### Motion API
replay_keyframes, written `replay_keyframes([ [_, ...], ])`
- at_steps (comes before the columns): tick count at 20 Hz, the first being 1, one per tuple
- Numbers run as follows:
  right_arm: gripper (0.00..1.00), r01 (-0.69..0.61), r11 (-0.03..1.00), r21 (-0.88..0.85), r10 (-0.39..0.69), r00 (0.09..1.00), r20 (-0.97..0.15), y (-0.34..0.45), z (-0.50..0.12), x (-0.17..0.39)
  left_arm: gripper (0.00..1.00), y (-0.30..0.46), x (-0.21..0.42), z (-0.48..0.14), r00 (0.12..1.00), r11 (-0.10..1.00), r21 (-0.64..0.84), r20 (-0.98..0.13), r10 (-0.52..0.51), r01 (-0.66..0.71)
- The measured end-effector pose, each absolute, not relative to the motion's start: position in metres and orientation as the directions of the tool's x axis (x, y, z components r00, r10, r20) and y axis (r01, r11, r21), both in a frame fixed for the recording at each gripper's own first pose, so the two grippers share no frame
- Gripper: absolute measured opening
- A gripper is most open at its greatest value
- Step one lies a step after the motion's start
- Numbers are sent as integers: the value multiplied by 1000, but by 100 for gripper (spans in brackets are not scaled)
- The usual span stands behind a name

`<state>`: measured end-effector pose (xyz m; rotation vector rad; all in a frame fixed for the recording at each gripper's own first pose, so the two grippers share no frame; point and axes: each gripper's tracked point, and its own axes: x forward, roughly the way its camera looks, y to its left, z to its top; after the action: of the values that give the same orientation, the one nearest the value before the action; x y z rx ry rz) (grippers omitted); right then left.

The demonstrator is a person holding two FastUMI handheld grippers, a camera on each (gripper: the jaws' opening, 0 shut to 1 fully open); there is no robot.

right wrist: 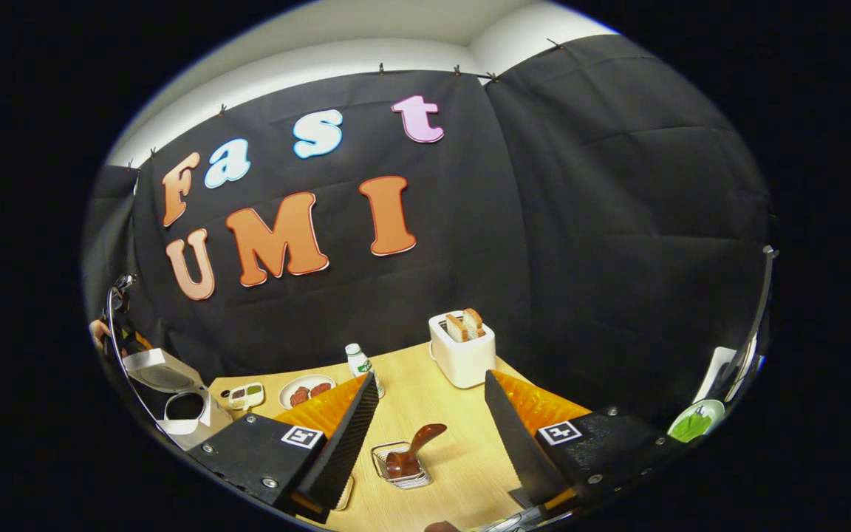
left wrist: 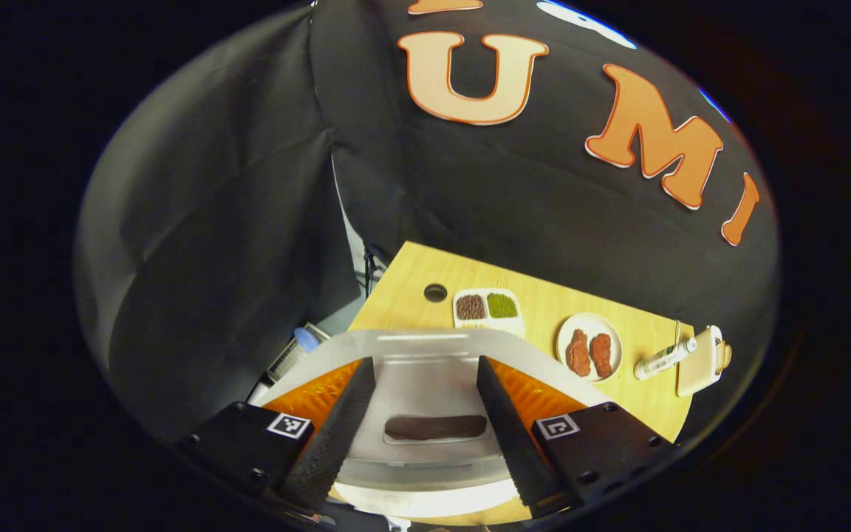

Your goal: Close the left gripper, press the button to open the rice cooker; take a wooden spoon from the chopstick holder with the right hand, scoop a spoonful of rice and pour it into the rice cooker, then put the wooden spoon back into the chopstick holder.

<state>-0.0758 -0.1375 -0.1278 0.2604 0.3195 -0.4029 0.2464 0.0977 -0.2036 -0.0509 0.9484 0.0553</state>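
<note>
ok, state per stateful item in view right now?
rice cooker: lid up, open
wooden spoon: standing in the chopstick holder, not held
toaster: bread slices sticking out of the slots
left gripper: open
right gripper: open, in front of the spoon

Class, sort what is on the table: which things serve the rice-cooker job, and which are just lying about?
For the job: rice cooker, wooden spoon, chopstick holder, divided tray of grains.

Lying about: toaster with bread, bottle, plate of brown pieces.
</note>
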Motion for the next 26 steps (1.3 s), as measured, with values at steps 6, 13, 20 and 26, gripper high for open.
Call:
replay_keyframes([
  [6,90,346,914,209,-254,894,-368,-128,-137,-59,97,92,179,-262,446,996,-1,-894,42,-95],
  [13,90,276,937,215,-177,905,-387,-114,-146,-47,98,80,144,-301,452,994,14,-890,60,-104],
  [20,91,184,959,215,-94,924,-371,-91,-137,-26,98,77,134,-301,424,992,9,-904,63,-129],
  [26,92,100,978,181,-43,955,-295,-65,-108,-2,95,63,139,-218,669,999,16,-742,38,-38],
])
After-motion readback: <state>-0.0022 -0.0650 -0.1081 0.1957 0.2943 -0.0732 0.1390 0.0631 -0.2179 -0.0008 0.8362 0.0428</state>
